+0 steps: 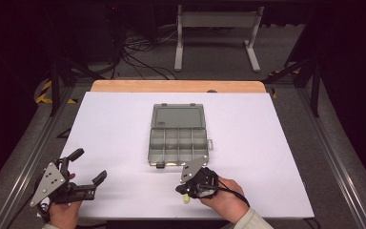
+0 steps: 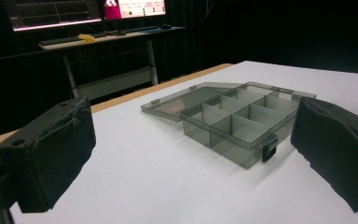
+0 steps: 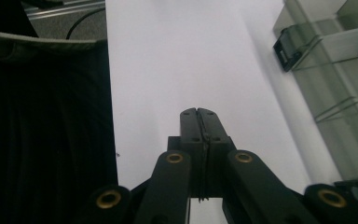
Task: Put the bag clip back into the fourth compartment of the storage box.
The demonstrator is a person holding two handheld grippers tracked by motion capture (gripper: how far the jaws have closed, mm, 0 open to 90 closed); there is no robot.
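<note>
An empty smoke-grey, lidded plastic compartment box (image 1: 178, 137) lies open at mid-table, likely light, rigid and slick, best gripped by its thin rim, while the left gripper (image 1: 88, 167) gapes and the right gripper (image 1: 181, 190) sits closed, empty.

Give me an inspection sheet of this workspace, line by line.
Surface: white table top, wooden strip along its far edge.
Job's things: grey compartment box, lid open and lying flat; compartments look empty.
Clutter: nothing seen.
Grippers: left gripper open, near the front left corner; right gripper shut, empty, just in front of the box.
Cables: loose black cables on the floor beyond the table.
Surroundings: white stand behind; monitors on a desk.
</note>
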